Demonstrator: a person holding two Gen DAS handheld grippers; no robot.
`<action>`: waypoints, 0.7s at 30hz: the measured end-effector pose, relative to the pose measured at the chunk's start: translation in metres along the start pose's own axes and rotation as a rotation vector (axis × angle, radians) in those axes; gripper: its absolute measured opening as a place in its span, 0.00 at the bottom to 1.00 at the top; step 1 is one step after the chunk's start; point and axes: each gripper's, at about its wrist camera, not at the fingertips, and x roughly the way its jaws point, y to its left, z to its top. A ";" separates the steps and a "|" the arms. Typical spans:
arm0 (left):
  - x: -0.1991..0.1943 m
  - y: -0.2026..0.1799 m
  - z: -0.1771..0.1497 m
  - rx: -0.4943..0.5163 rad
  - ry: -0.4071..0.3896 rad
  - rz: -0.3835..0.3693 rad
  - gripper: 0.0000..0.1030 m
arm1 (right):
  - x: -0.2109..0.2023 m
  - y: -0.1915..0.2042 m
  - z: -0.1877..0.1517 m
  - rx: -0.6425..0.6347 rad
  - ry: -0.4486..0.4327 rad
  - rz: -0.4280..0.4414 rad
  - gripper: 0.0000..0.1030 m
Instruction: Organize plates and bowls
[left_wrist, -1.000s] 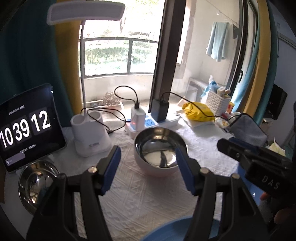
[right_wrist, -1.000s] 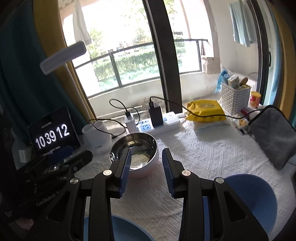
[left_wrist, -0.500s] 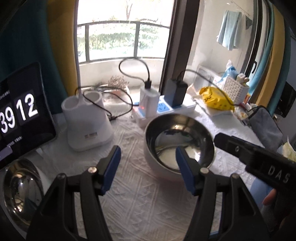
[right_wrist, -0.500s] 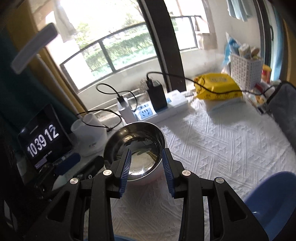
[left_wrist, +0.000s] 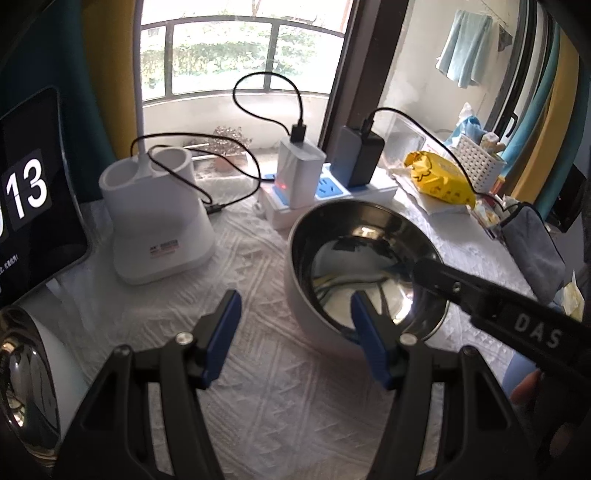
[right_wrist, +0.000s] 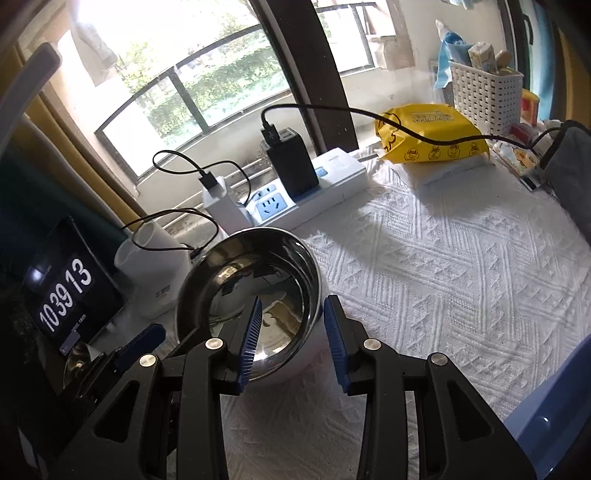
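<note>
A steel bowl (left_wrist: 354, 258) with a white outer wall stands on the white cloth. My left gripper (left_wrist: 295, 328) is open just short of it; its right blue pad overlaps the bowl's near rim, its left pad is over cloth. In the right wrist view my right gripper (right_wrist: 293, 328) is open and straddles the bowl (right_wrist: 236, 280) at its right wall, one pad inside and one outside, neither pressing. A second steel bowl (left_wrist: 22, 391) lies at the far left. A blue plate (right_wrist: 554, 413) shows at the lower right.
Behind the bowl are a white lamp base (left_wrist: 155, 221), a power strip (right_wrist: 314, 184) with chargers and cables, and a tablet clock (right_wrist: 66, 295). A yellow wipes pack (right_wrist: 428, 136), a white basket (right_wrist: 484, 92) and a grey pouch (left_wrist: 532, 243) sit to the right.
Both grippers have come down and forward onto the steel bowl, which now fills more of each view. The right gripper's pads now flank its wall. Neither gripper's jaw gap changed.
</note>
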 end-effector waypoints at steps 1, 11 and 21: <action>0.001 0.000 0.000 0.000 0.001 -0.002 0.61 | 0.003 -0.001 0.000 0.007 0.009 0.000 0.36; 0.007 -0.006 0.000 0.025 0.016 -0.014 0.53 | 0.020 -0.012 -0.005 0.046 0.050 0.003 0.36; 0.004 -0.011 -0.001 0.044 0.007 -0.009 0.39 | 0.018 -0.003 -0.006 0.001 0.034 -0.015 0.28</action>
